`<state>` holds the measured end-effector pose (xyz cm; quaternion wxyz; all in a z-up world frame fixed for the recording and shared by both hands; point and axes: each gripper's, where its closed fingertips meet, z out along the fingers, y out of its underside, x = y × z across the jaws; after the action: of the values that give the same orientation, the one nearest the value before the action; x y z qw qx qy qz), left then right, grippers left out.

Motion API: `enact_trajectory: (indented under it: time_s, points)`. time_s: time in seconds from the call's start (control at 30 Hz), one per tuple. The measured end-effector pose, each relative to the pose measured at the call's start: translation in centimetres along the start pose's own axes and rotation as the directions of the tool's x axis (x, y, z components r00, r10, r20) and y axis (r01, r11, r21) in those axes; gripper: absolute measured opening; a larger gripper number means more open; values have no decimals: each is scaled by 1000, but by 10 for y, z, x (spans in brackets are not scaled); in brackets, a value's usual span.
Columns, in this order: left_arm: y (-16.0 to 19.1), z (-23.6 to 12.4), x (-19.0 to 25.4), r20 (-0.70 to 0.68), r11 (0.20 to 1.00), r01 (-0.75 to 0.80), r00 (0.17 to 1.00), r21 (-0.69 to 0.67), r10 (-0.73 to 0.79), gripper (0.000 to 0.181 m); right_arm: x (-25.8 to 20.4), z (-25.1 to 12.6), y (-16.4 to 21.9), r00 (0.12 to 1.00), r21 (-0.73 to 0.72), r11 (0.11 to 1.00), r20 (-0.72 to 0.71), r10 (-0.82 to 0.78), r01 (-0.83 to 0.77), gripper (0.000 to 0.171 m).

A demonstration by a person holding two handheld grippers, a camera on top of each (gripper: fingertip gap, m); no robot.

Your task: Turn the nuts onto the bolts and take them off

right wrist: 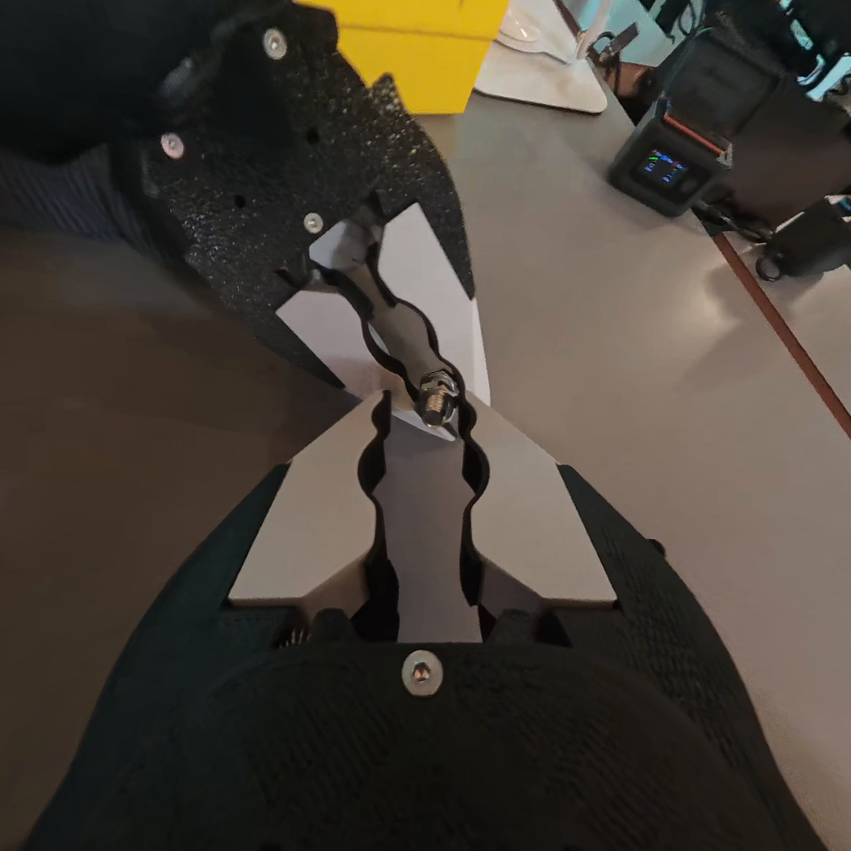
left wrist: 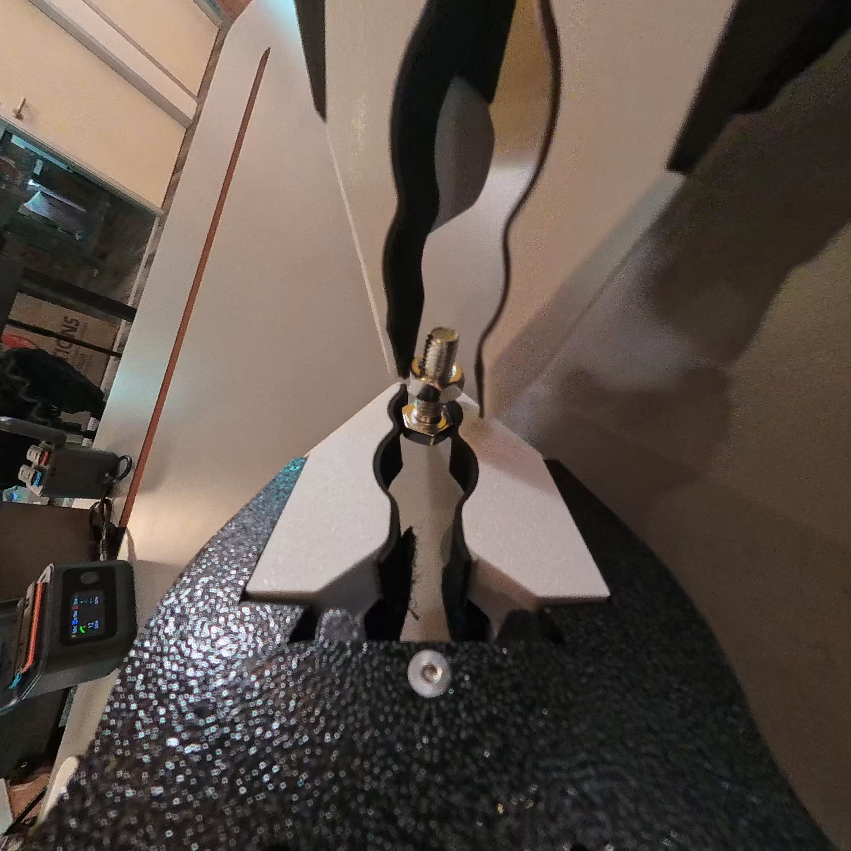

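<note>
Left hand-held gripper point(left wrist: 426, 414) clamps bolt point(left wrist: 435, 368); right hand-held gripper point(right wrist: 426, 414) seemingly touching nut point(left wrist: 437, 375)

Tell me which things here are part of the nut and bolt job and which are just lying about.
In the job:
bolt
nut
left tool
right tool

Lying about:
yellow box
black device with small screen
grey table

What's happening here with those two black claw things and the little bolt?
A person is working two hand-held grippers over a grey table. The left gripper has its jaws clamped on the head end of a bolt. The right gripper meets it tip to tip, jaws closed around the nut part-way along the thread. Which way it is turning cannot be told.
</note>
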<state>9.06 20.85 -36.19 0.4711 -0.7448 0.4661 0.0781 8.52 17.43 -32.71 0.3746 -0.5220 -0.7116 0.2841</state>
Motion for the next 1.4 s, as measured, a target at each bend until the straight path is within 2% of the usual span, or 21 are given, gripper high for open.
enact_trajectory:
  time_s: [0.1, 0.2, 0.37, 0.53, 0.7, 0.87, 0.9, 0.97, 1.07, 1.13, 1.23, 1.27, 1.33, 1.4]
  points:
    - [0, 0, 0, 3, 1000, -6, 1000, -5, 6, 14, 4, -4, 0, 1000, 10, 999, -2, 31, -31, 16]
    - [-2, -1, 0, -1, 1000, 14, 1000, 12, -14, 14, 4, -6, 1, 1000, 20, 1000, 1, -1, 1, 16]
    - [-10, -4, 8, -103, 987, 134, 987, 83, -125, 14, 3, -13, 12, 998, 20, 1000, 61, -13, 12, 16]
    - [-10, -3, 11, -100, 994, 85, 992, 66, -78, 12, 1, -13, 16, 996, 15, 1000, 85, 16, -17, 16]
    - [-11, -3, 13, -75, 997, 13, 997, 71, -7, 12, -4, -9, 23, 979, -52, 989, 143, 143, -137, 40]
    - [-11, -3, 12, -87, 997, 36, 996, 74, -29, 12, -19, -12, 8, 987, 16, 999, 159, -37, 35, 37]
    - [-11, -3, 12, -88, 997, 43, 995, 70, -37, 12, -23, -17, 1, 982, 64, 997, 183, -47, 36, 25]
    - [-11, -3, 11, -86, 996, 51, 995, 74, -44, 12, -16, -19, -5, 984, 94, 995, 177, 22, -39, 31]
    - [-12, -4, 8, -94, 989, 106, 991, 101, -96, 12, -5, -11, 20, 985, -39, 994, 135, 103, -98, 53]
    - [-12, -4, 7, -113, 982, 151, 984, 118, -138, 12, -10, -7, 23, 984, -63, 995, 155, 92, -83, 55]
    - [-12, -4, 7, -114, 983, 142, 985, 119, -128, 12, -21, -11, 4, 986, 37, 998, 158, -60, 55, 54]
    - [-12, -4, 7, -115, 982, 145, 985, 117, -132, 12, -28, -16, -6, 979, 101, 990, 171, -111, 94, 40]
    - [-12, -4, 7, -123, 981, 158, 982, 115, -144, 12, -22, -21, -16, 986, 152, 986, 143, -86, 64, 37]
    - [-12, -4, 7, -125, 981, 159, 982, 114, -144, 12, -8, -17, -1, 993, 69, 997, 116, 9, -17, 52]
